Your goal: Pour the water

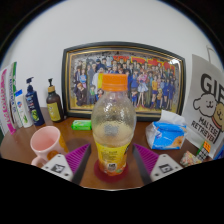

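Bottle (113, 135) base hidden between tongs (112, 160)

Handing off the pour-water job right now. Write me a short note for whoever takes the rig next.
Claw: a clear plastic bottle with an orange cap and yellow label stands upright between the fingers; I can't tell whether the pads press on it.
Pink cup: on the wooden table, just left of the bottle, upright.
Done: claw is positioned around the bottle.
Left: the cap looks still on; no pouring has started. Tilt toward the cup once uncapped.
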